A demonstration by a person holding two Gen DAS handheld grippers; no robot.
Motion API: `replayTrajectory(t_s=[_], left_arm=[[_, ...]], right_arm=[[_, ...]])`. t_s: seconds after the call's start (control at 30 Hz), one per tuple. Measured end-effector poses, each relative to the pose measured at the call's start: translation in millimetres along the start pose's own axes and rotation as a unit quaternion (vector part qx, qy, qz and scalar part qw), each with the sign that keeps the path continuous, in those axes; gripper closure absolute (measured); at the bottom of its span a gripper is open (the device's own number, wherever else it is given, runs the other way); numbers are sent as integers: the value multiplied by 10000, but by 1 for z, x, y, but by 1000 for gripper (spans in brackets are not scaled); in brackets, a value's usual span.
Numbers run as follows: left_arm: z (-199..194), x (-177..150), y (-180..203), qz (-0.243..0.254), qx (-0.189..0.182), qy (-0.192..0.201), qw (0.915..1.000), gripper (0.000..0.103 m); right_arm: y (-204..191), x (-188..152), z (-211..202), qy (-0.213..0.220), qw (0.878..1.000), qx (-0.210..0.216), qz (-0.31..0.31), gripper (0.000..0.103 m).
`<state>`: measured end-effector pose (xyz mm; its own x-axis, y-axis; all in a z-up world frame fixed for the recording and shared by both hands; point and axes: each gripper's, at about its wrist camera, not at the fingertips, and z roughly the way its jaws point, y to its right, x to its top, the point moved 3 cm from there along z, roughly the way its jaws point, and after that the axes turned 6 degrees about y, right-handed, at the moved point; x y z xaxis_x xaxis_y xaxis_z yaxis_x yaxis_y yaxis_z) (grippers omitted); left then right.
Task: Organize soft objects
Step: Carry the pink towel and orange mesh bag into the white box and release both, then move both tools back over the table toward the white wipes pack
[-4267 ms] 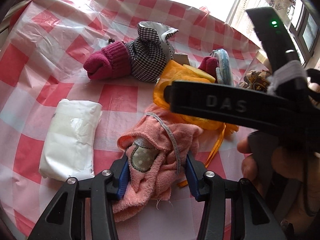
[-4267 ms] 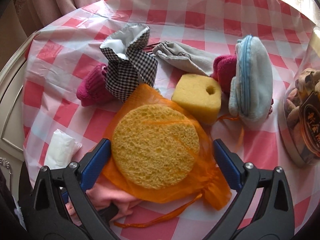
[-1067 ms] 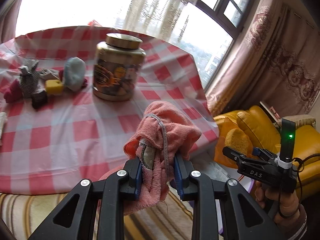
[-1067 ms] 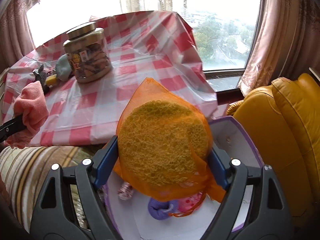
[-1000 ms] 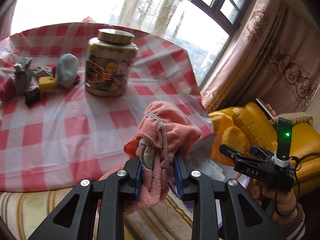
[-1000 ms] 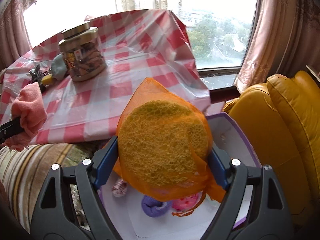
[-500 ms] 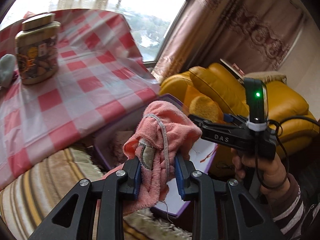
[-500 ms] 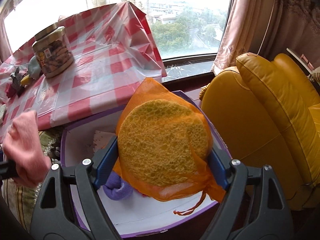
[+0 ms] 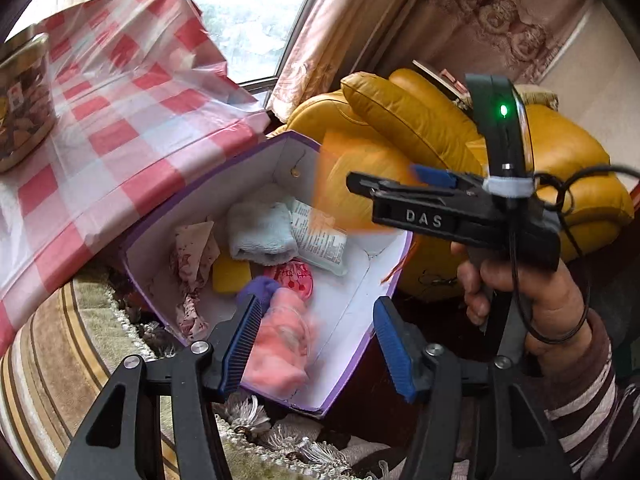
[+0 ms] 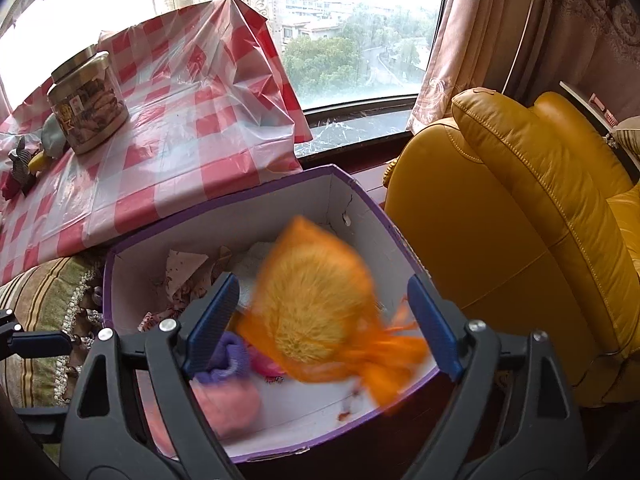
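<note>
Left hand-held gripper (image 9: 316,340) above pink cloth (image 9: 280,344)

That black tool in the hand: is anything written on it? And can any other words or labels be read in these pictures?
"DAS": white letters on the right gripper.
Printed packet in the purple box: text too small to read.
Jar label on the table: pictures and print, too blurred to read.

Black grippers (image 9: 316,340), blue pads (striped sleeve (image 9: 580,412)).
</note>
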<state>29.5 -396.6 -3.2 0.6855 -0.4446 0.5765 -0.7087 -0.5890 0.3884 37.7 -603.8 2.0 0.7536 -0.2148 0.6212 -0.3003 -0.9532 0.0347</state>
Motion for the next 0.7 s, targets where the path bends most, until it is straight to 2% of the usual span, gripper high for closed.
replayTrajectory(t_s=[0.43,0.7], left_arm=[[-16,2,-25,-496,129,290,9983,43],[-49,3,-70,-903,581,696,9918,43]], right_arm=[[-21,5,2,-3,9998,182,-105,15],[-68,16,0,56,9977,545,-403,15]])
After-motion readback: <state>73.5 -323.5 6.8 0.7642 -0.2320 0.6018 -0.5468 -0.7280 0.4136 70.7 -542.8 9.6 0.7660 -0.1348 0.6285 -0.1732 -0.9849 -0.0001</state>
